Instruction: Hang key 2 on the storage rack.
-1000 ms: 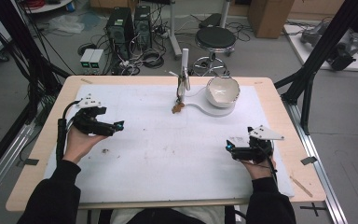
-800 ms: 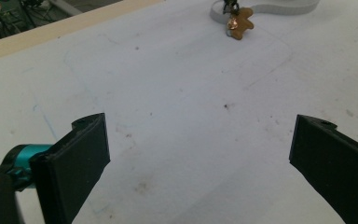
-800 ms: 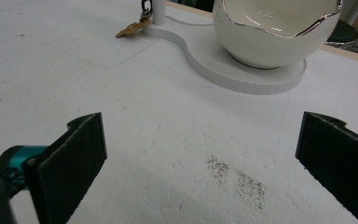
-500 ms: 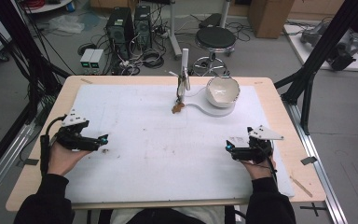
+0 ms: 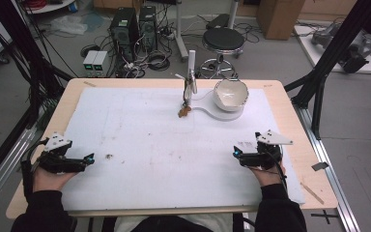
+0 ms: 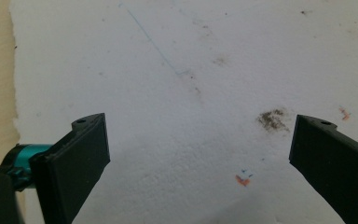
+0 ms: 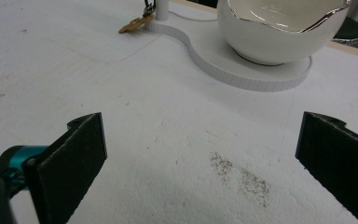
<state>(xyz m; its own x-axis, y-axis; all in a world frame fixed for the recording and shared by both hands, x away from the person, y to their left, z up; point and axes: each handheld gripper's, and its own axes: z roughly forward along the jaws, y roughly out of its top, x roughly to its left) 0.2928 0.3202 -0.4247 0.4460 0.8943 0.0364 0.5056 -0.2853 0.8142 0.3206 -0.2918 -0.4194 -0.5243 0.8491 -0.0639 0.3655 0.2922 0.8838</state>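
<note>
While parked low in frame, left gripper [image 5: 88, 160] and right gripper [image 5: 237, 154] both splayed wide, grasping nothing. White ceramic bowl [image 5: 231, 94] on white curved stand [image 5: 211, 112], upper centre. Likely pre-reach; next needs right reach toward small golden pendant [image 5: 183, 112].

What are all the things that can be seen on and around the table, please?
Bowl: one, white, far side of the table, on the stand's round base.
Stand: one, white, upright post with flat curved base, left of the bowl.
Brown item: one, lying on the mat at the post's foot.
Mat: one, white, stained, covering the table.
Table: one, light wood.
Stool: one, black, on the floor behind.
Left claw: one, black, open, near left edge.
Right claw: one, black, open, near right.
</note>
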